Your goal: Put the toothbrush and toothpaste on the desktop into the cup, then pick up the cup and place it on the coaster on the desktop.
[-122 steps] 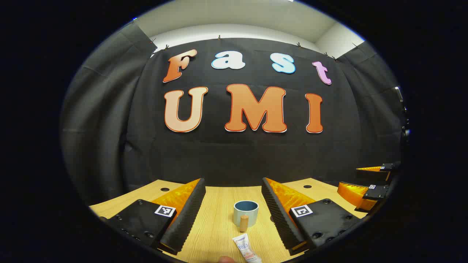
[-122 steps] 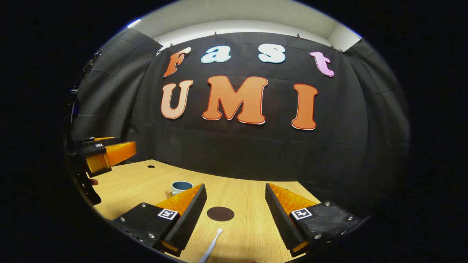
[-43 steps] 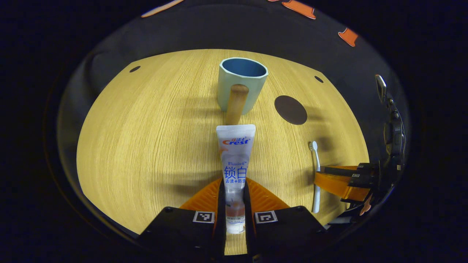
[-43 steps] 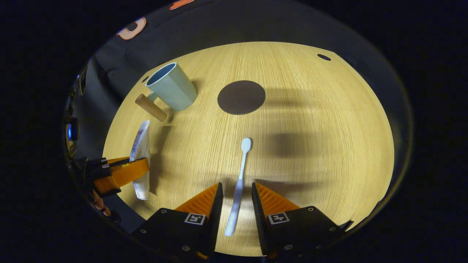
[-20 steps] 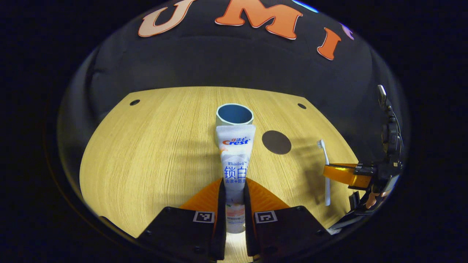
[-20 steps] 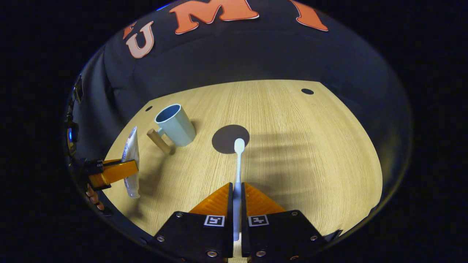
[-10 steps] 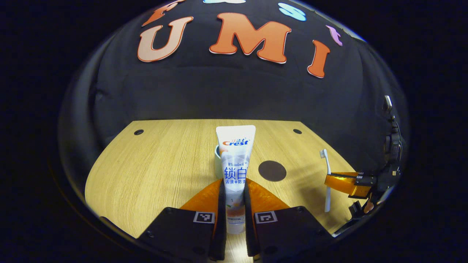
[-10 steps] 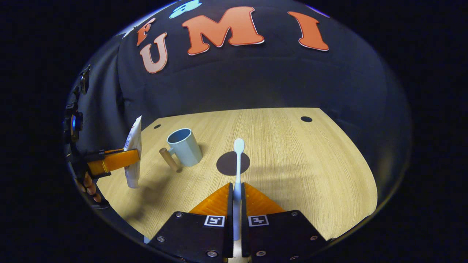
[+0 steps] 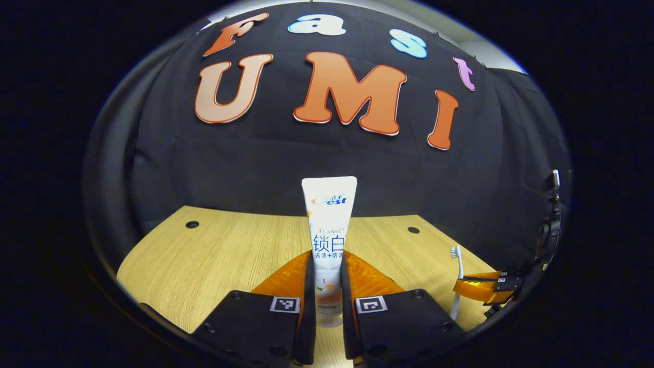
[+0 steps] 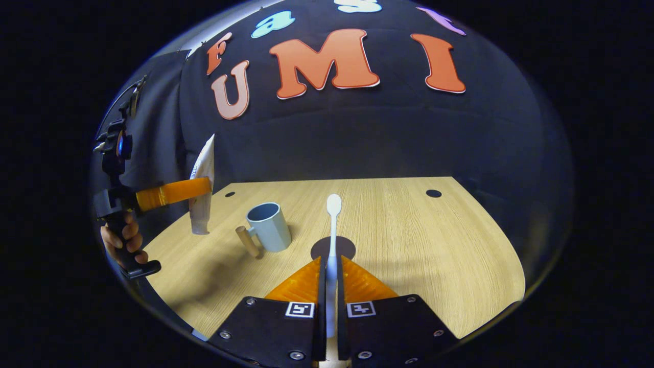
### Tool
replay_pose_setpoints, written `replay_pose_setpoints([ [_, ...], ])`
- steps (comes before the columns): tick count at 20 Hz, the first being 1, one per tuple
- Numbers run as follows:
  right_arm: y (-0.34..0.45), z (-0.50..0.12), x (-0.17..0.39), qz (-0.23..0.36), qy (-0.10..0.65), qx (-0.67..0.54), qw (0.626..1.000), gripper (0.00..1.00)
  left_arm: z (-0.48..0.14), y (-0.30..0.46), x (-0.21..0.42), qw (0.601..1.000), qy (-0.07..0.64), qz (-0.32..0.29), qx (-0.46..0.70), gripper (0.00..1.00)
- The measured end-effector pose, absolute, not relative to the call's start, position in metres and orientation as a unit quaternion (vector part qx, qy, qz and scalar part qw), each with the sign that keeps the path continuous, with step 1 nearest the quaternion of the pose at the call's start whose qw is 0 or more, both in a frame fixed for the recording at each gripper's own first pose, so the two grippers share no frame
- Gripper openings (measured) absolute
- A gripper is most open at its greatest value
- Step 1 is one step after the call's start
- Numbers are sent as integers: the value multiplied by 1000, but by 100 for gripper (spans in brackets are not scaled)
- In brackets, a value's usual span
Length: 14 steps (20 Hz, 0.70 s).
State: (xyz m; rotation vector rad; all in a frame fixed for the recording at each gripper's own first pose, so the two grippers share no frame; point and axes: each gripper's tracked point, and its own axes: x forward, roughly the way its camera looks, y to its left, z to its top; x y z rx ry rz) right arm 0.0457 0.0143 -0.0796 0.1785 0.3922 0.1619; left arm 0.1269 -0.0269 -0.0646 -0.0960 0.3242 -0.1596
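My left gripper [image 9: 327, 271] is shut on a white toothpaste tube [image 9: 328, 220], which stands upright, lifted off the wooden desk [image 9: 214, 250]. In the right gripper view that left gripper [image 10: 176, 193] hangs at the left with the tube [image 10: 202, 176], held by a hand [image 10: 120, 237]. My right gripper [image 10: 331, 273] is shut on a pale toothbrush [image 10: 333, 225], head pointing up and away. The light blue cup [image 10: 268, 226] with a wooden handle stands upright on the desk, left of the brush. A dark round coaster [image 10: 347, 245] lies behind the brush. The right gripper [image 9: 485, 286] with the toothbrush [image 9: 456, 266] shows at right.
Small round holes [image 10: 433, 193] sit near the desk's far corners [image 9: 192, 224]. The booth's black cloth wall rises right behind the desk's far edge. Bare wood [image 10: 434, 255] stretches to the right of the coaster.
Both grippers have risen and tilted up with their loads: the toothpaste and the toothbrush are higher above the desk, and more of the back wall shows. The cup and coaster have not moved.
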Motion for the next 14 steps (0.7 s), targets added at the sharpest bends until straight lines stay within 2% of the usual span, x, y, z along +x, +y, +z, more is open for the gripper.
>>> replay_pose_setpoints([
  [7, 16, -48, 61, 98, 107, 77, 986, 9, -49, -27, 168, 990, 84, -80, -79, 26],
  [14, 22, -31, 78, 108, 56, 66, 990, 9, -57, -36, 204, 988, 54, -102, -107, 26],
])
